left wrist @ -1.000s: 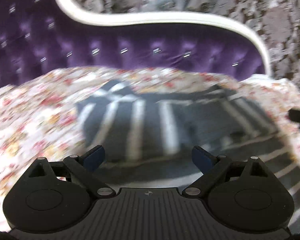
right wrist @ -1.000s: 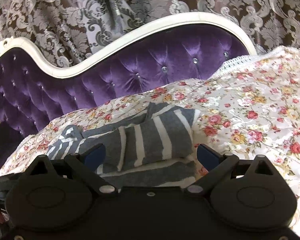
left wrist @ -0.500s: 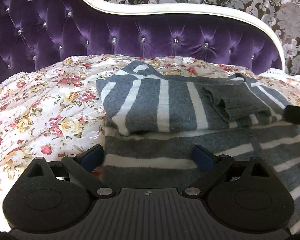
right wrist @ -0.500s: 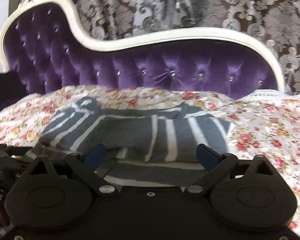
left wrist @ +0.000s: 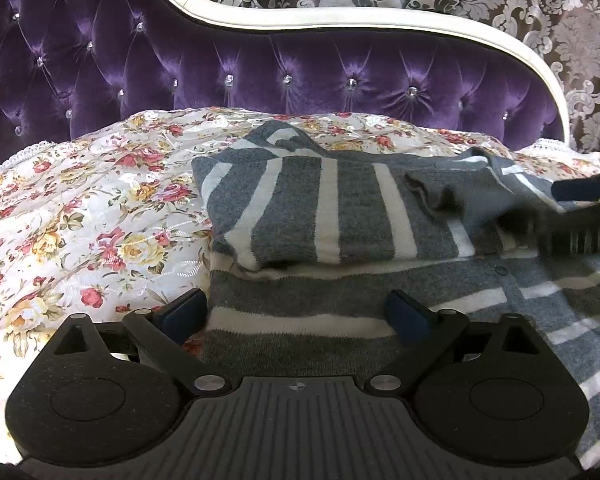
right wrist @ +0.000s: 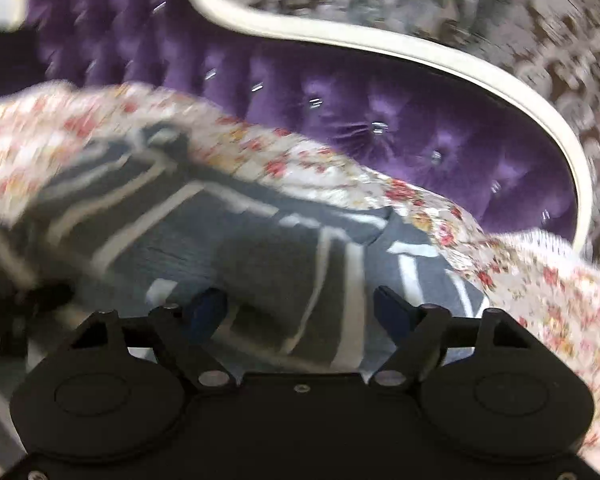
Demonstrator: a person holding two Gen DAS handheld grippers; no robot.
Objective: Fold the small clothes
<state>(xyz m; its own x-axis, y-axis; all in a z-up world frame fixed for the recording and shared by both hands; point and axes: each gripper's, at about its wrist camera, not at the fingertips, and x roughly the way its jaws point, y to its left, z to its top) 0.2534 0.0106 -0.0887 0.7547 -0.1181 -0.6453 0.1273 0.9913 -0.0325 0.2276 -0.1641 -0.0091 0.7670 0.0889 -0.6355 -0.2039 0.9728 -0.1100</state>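
Garment: grey-and-white striped sweater, partly folded, upper part doubled over the lower, lying on the floral bedspread; in the right wrist view seen blurred.
Sleeve: dark grey cuff laid across the folded part, towards the right side.
Bed: floral bedspread under the sweater, purple tufted headboard with white trim behind; patterned curtain beyond.
Left hand-held gripper: jaws spread wide, nothing clamped; lower striped edge of the sweater lies between the blue pads, not pressed by them.
Right hand-held gripper: jaws apart though just been narrowing; striped knit between the pads, no squeeze visible; picture smeared, contact hard to judge.
Right hand-held gripper from the left wrist view: dark blurred shape at the right edge, over the sweater's right part.
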